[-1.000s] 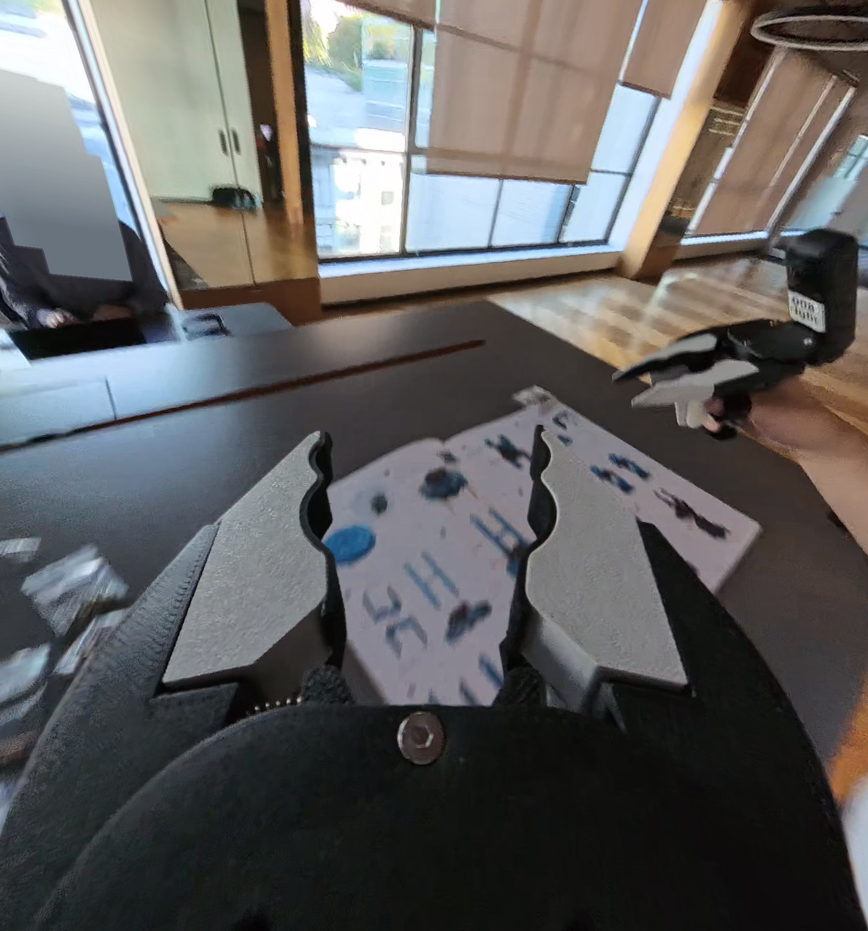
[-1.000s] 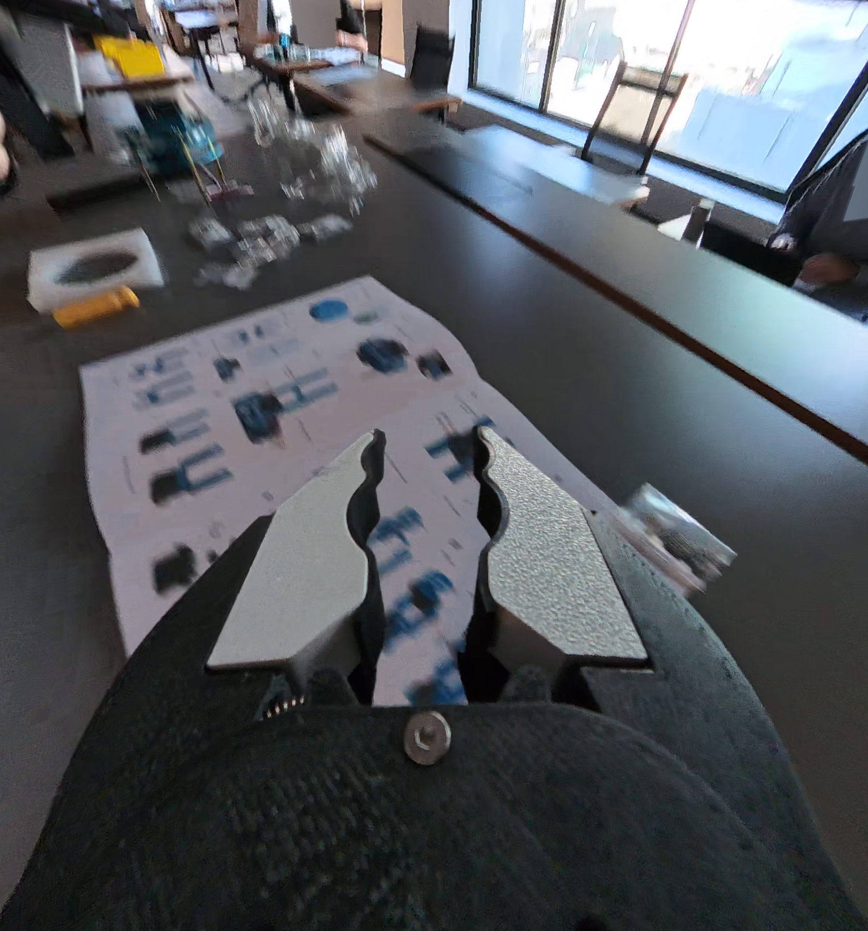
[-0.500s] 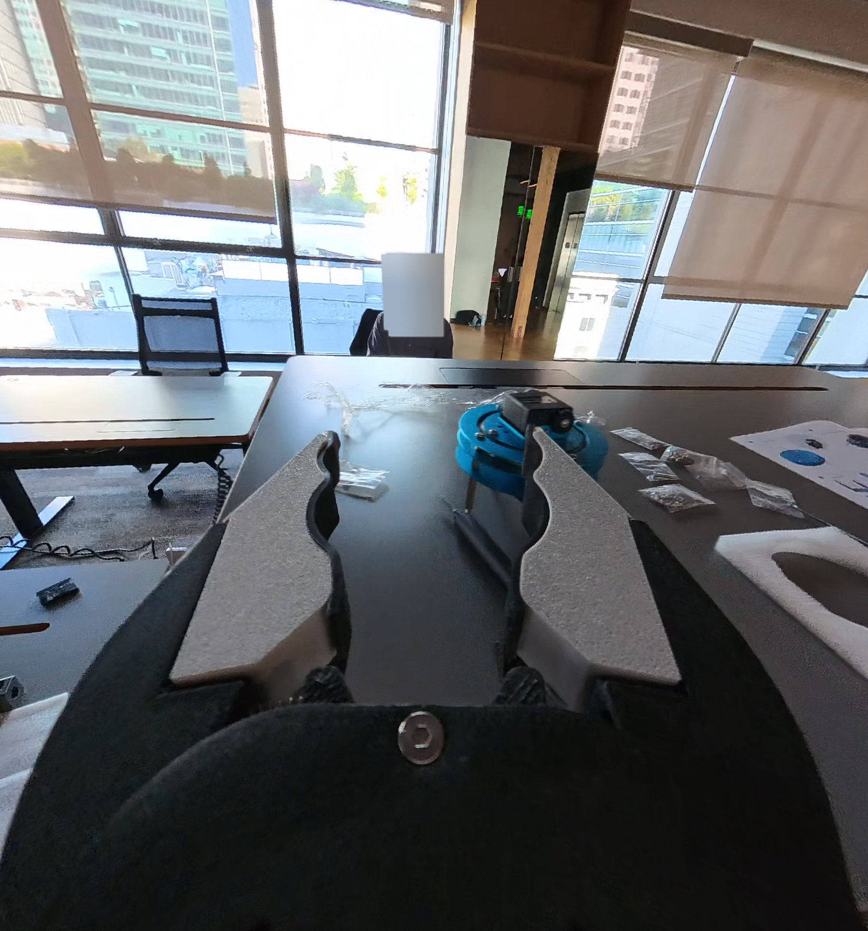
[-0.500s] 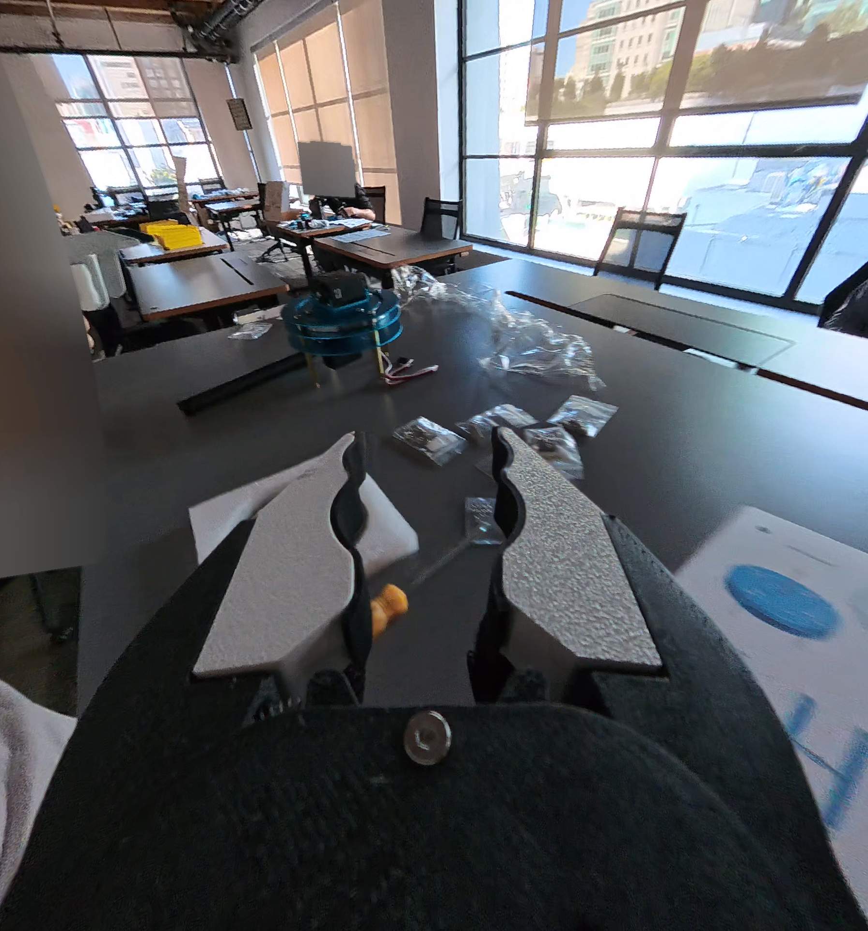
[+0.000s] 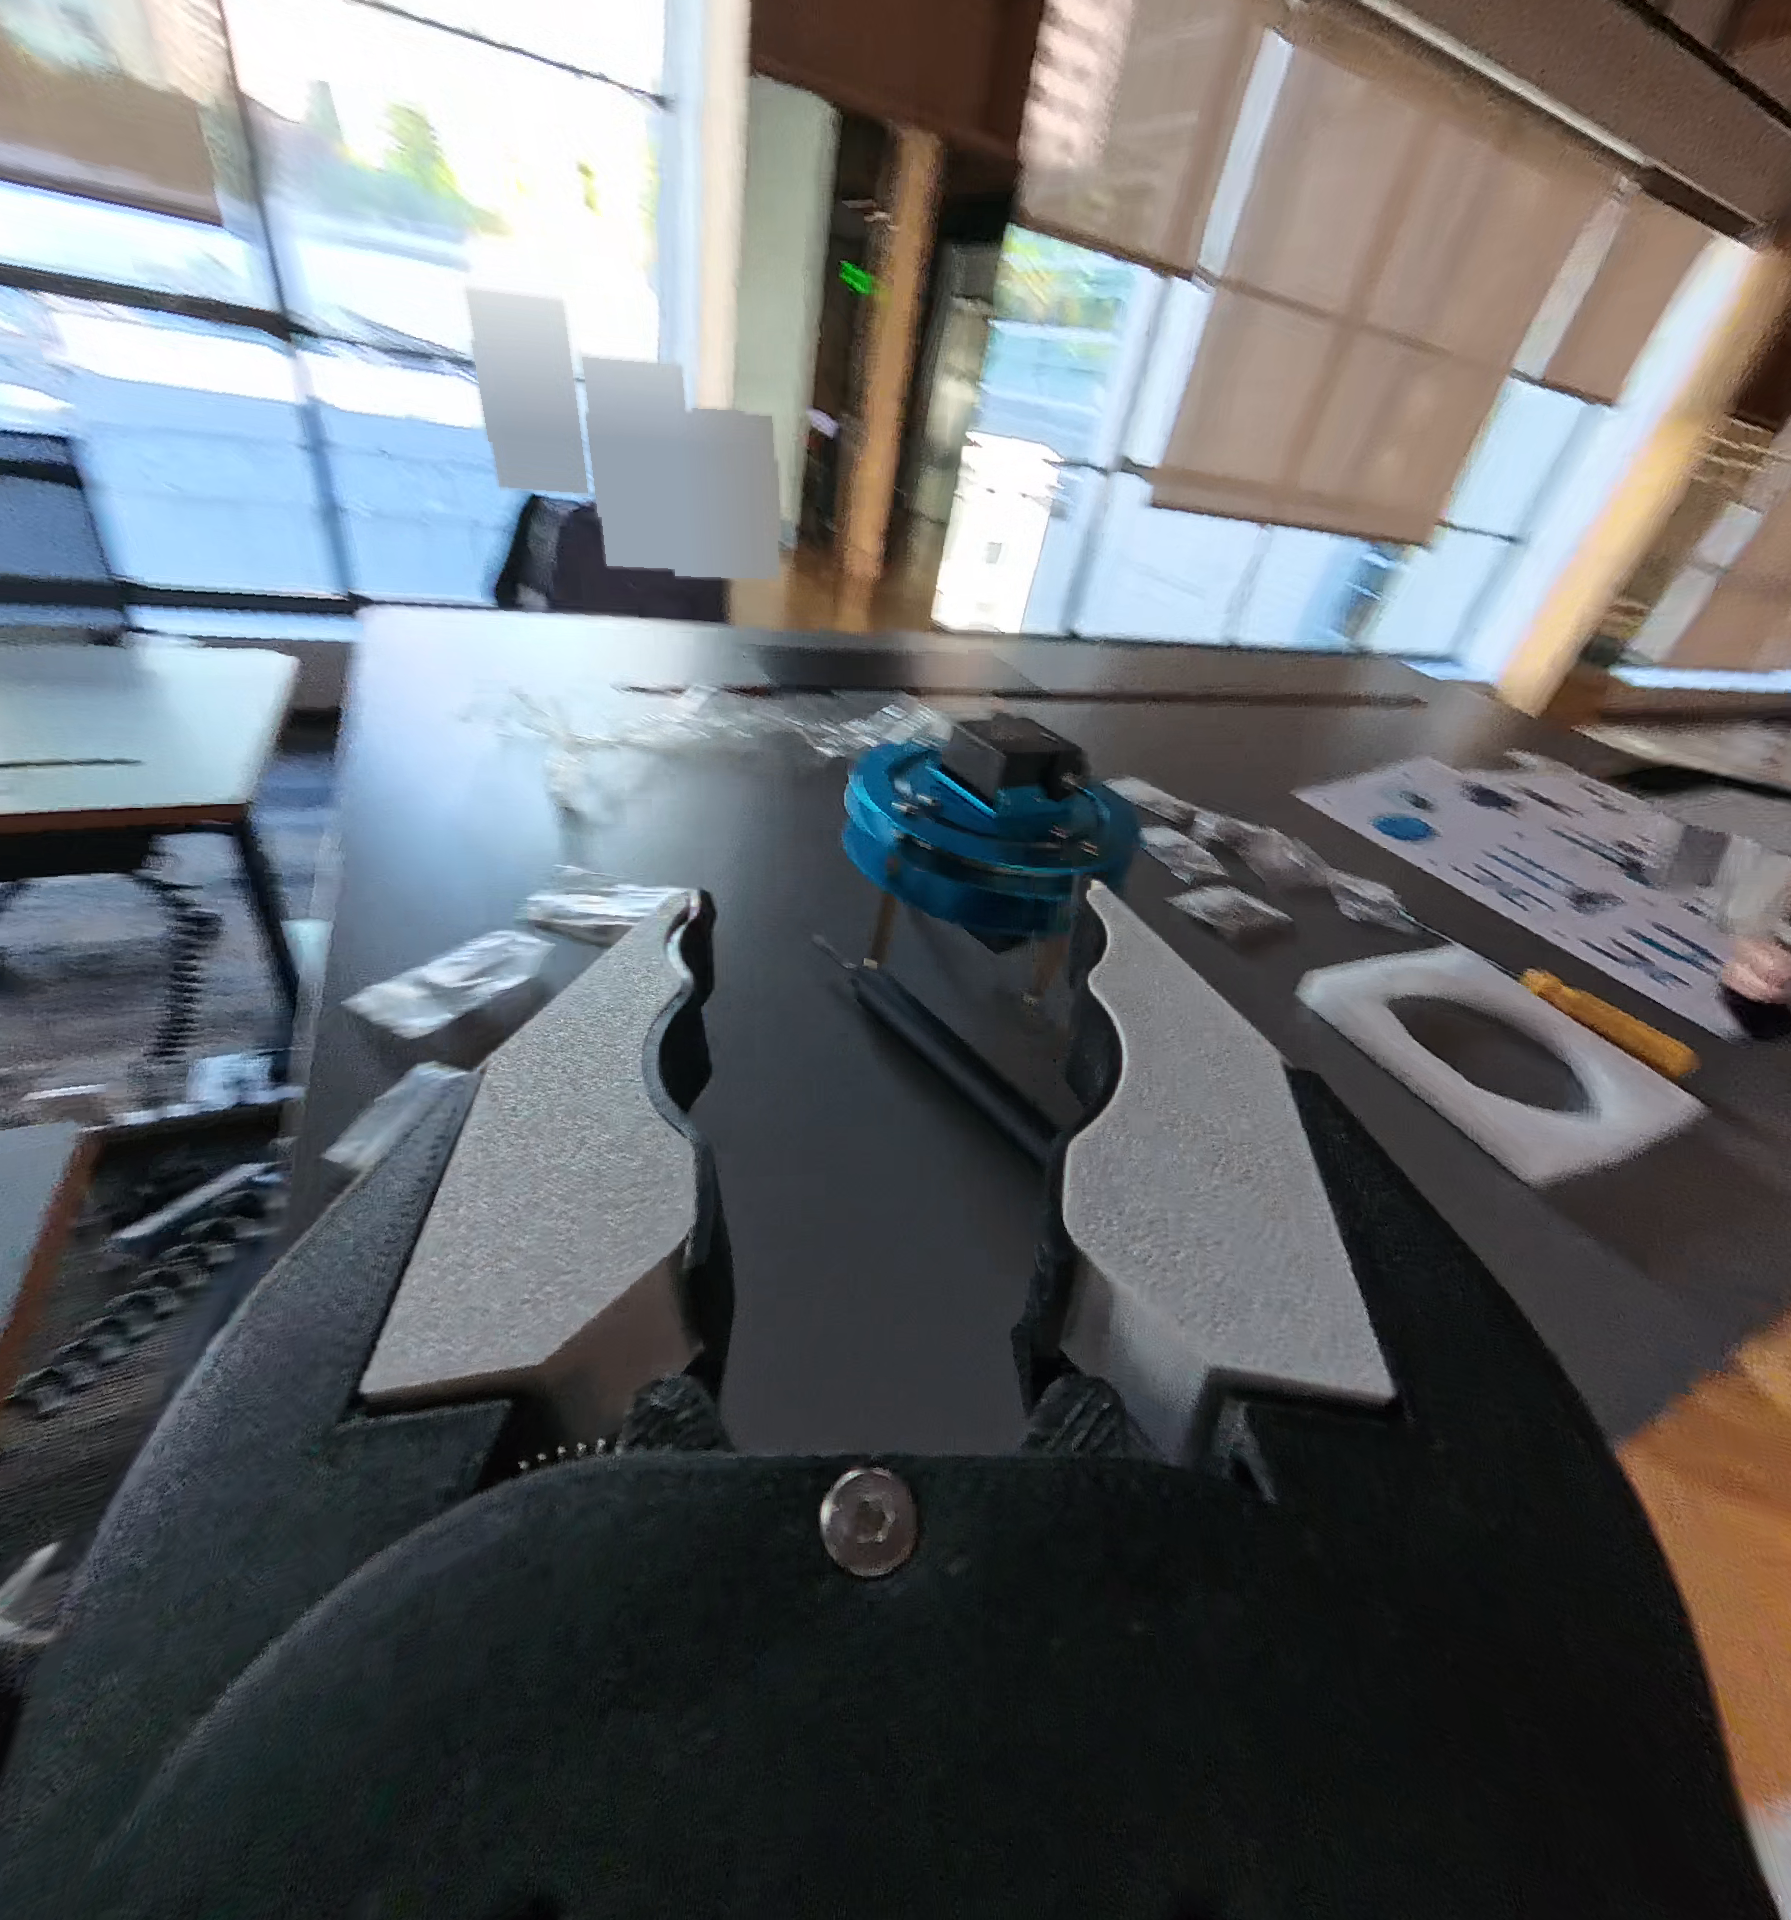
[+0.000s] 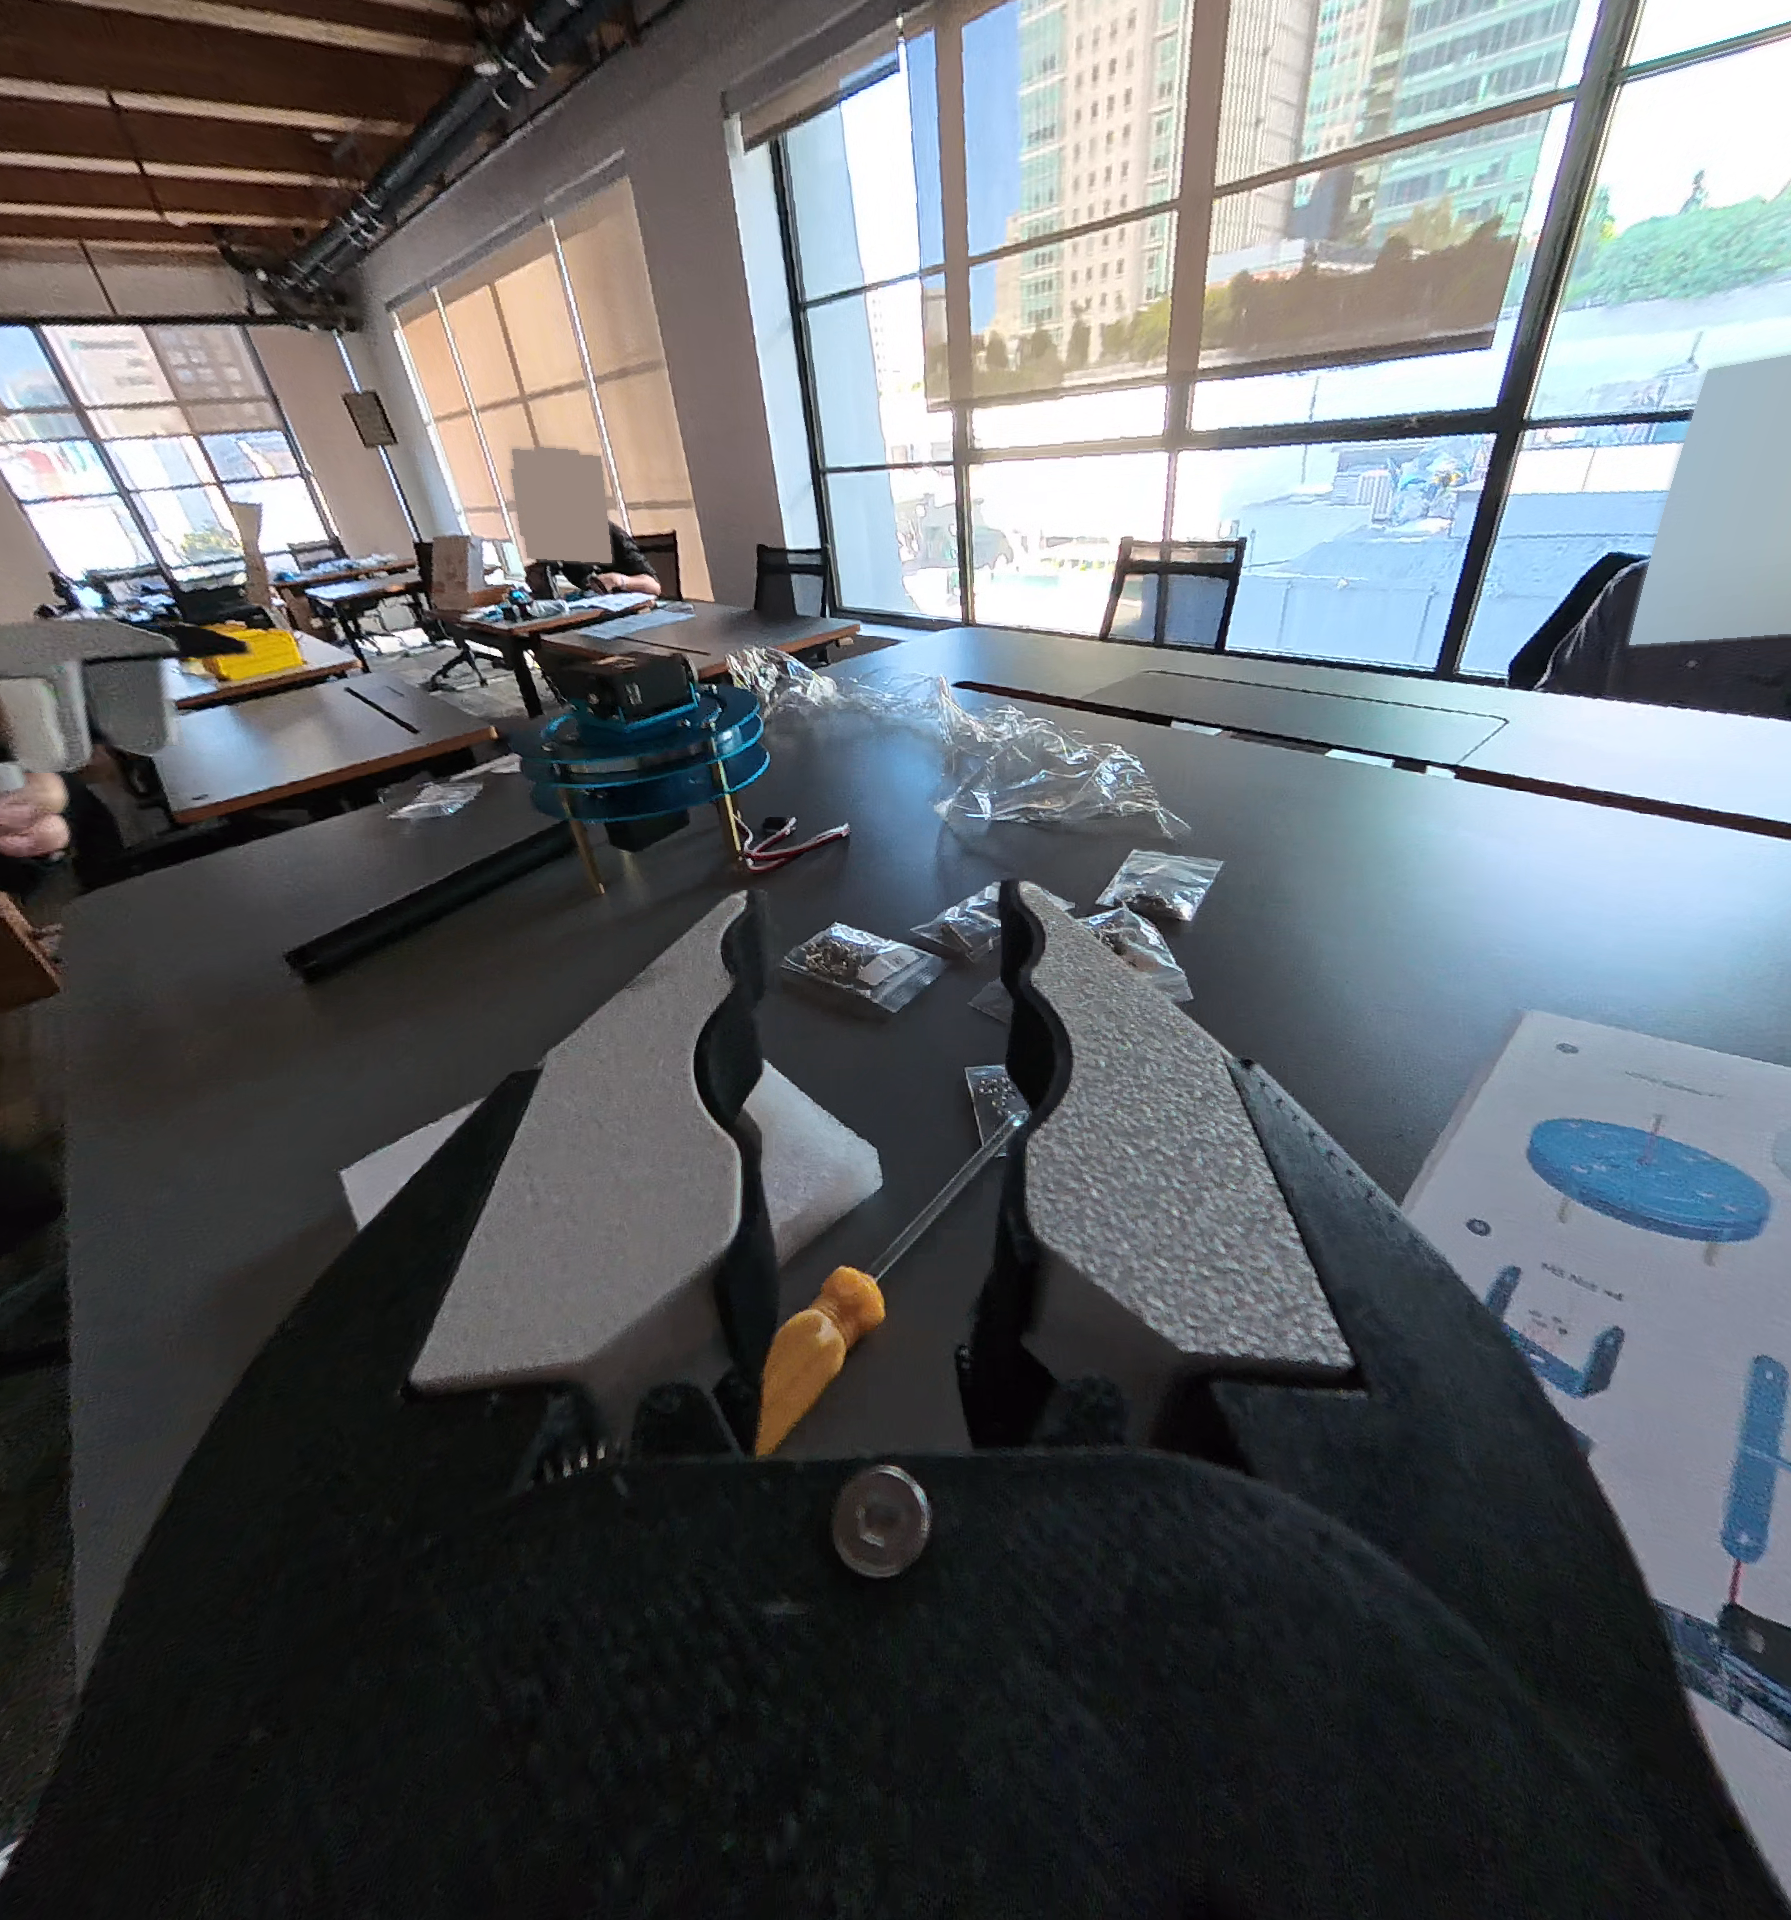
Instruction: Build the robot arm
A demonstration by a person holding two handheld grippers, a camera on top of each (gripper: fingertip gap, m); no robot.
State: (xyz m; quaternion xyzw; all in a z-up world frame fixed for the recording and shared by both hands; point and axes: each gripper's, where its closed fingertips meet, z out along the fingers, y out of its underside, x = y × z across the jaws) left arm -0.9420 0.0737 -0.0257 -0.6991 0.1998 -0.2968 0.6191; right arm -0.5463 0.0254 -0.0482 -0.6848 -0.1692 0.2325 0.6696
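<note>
My left wrist view is smeared by motion, so the small clear bags (image 5: pixel 460 977) on the dark table (image 5: pixel 849 1247) are only pale blurs and I cannot tell what they hold. The left gripper (image 5: pixel 896 914) hangs above the table with its jaws spread wide and nothing between them. Straight ahead of its fingertips stands the blue round stacked assembly (image 5: pixel 990 831) on thin brass legs, a black block on top; a black rod (image 5: pixel 948 1049) lies on the table from under it toward my right finger, which hides the rod's near end.

The right wrist view is sharp. The right gripper (image 6: pixel 875 909) is also parted and grips nothing. The yellow-handled screwdriver (image 6: pixel 818 1345) lies on the table below the gap between the jaws, handle toward me, its butt cut off by the gripper body and its tip hidden behind the right finger. A white foam piece (image 6: pixel 813 1169) sits just left of it, mostly covered by the left finger. Several little bags of hardware (image 6: pixel 860 966) lie just beyond the fingertips, crumpled clear plastic (image 6: pixel 1047 769) farther back, and a printed sheet (image 6: pixel 1639 1299) runs off the right edge.
</note>
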